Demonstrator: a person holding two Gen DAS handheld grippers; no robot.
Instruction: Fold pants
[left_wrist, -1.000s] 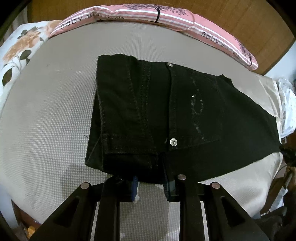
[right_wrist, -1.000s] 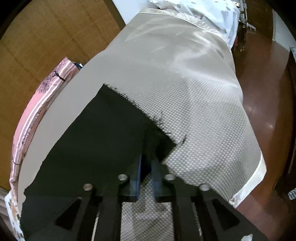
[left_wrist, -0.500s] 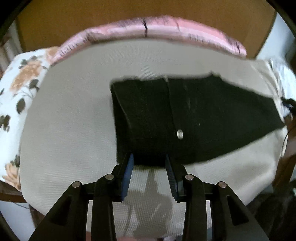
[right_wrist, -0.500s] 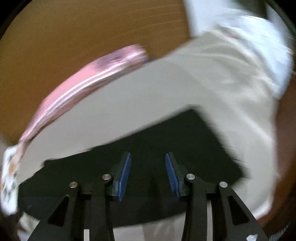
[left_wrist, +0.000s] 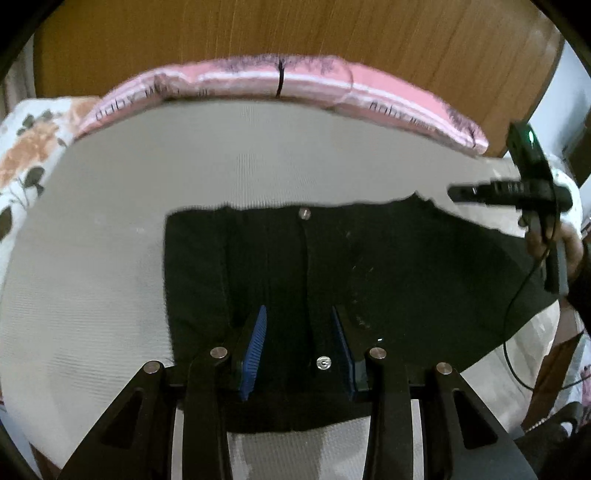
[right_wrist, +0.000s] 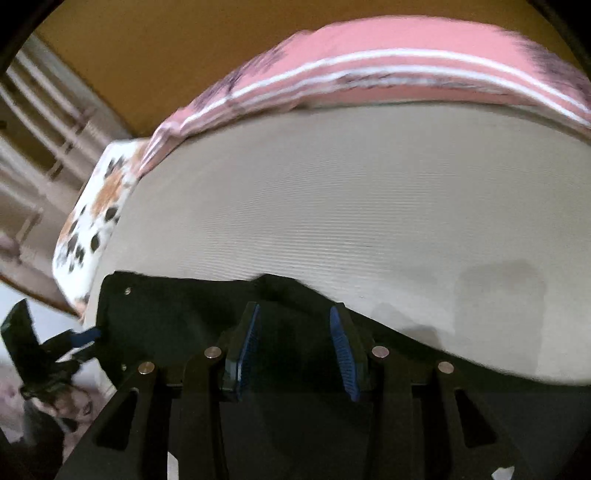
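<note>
The grey bed cover (left_wrist: 258, 158) bore the folded black pants (left_wrist: 388, 266) at its near edge. Above them the left gripper (left_wrist: 299, 343) and right gripper (right_wrist: 293, 345) stood wide open, holding nothing. The pink pillow (left_wrist: 314, 79) read blurrily "Baby"

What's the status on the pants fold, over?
Left tongs open, over waistband. Right tongs open, nothing held. Black pants flat on beige bedspread, partly folded. Nothing in the way.

pants (left_wrist: 388, 266): matt black denim | bedcover (left_wrist: 258, 158): woven beige cloth | headboard (left_wrist: 258, 33): glossy wood
</note>
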